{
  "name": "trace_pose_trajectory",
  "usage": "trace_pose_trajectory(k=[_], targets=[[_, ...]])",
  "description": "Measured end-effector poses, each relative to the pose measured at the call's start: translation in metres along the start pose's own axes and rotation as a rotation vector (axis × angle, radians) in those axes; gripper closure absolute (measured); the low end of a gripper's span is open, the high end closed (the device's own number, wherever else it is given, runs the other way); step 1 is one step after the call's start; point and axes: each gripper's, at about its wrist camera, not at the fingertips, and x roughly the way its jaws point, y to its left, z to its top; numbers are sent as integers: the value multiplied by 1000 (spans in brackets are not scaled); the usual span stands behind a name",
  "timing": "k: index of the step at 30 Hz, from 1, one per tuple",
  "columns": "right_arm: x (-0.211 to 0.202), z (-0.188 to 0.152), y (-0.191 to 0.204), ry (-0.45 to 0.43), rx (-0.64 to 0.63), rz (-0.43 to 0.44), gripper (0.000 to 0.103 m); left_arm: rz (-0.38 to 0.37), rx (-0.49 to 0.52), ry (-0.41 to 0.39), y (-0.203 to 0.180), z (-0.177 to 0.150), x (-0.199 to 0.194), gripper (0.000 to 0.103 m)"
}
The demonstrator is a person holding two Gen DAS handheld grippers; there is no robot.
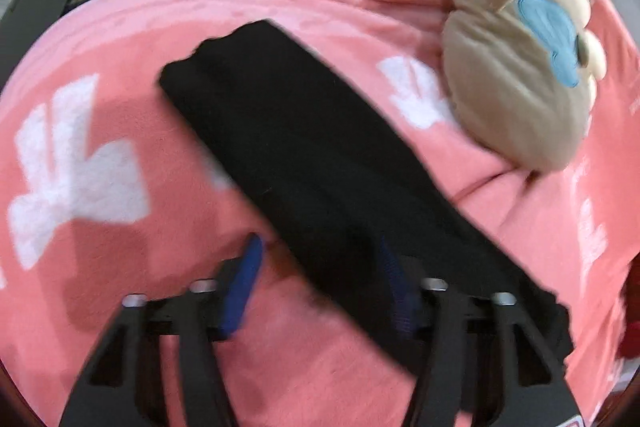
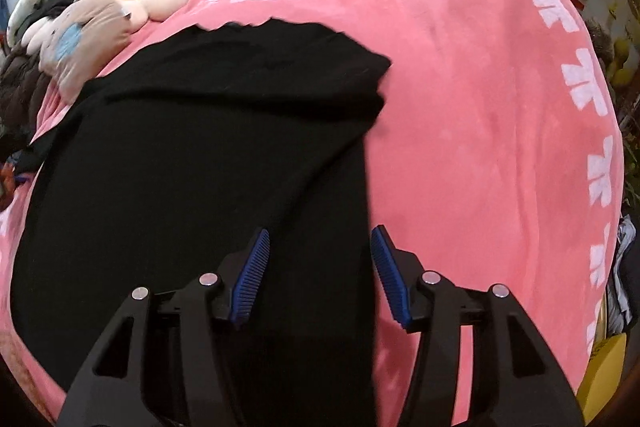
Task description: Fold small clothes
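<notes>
Lying across a pink blanket (image 1: 340, 3), black garment (image 1: 288, 131) folded into a long strip, left gripper (image 1: 320, 267) fingers apart over its near end, plush toy (image 1: 516, 67) beyond, right gripper (image 2: 320, 259) fingers apart, unclamped, astride its right edge.

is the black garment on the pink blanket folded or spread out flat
Folded. The black garment shows stacked layers with a doubled edge over the pink blanket.
</notes>
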Motion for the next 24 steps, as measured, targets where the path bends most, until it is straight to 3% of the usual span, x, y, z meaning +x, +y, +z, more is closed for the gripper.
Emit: trace_pose_trajectory(k=[1, 3, 5, 7, 10, 13, 14, 15, 17, 19, 21, 24], targets=[[-2, -5, 4, 10, 7, 15, 44, 11, 54, -12, -13, 2, -1, 101], [-5, -11, 8, 12, 25, 35, 44, 16, 137, -91, -40, -2, -20, 101], [-8, -14, 9, 10, 31, 47, 44, -68, 268, -194, -86, -20, -61, 101], [-8, -15, 7, 11, 49, 61, 44, -198, 432, -230, -143, -56, -106, 101], [-6, -11, 0, 2, 95, 77, 43, -381, 676, -220, -218, -135, -156, 100], [-6, -10, -10, 0, 145, 81, 41, -461, 900, -120, -268, -243, -163, 88], [-7, -10, -14, 3, 156, 88, 39, -475, 939, -71, -272, -268, -158, 66], [-7, -10, -17, 3, 160, 85, 39, -471, 982, -15, -276, -295, -148, 57], [-11, -10, -26, -2, 169, 80, 37, -438, 1059, 75, -270, -354, -129, 54], [-14, -5, -38, -9, 182, 70, 36, -410, 1113, 96, -259, -381, -122, 54], [-14, 5, -47, -12, 176, 89, 35, -396, 1121, 98, -246, -394, -124, 48], [-4, 30, -54, -11, 199, 164, 35, -374, 1062, 122, -219, -385, -125, 45]])
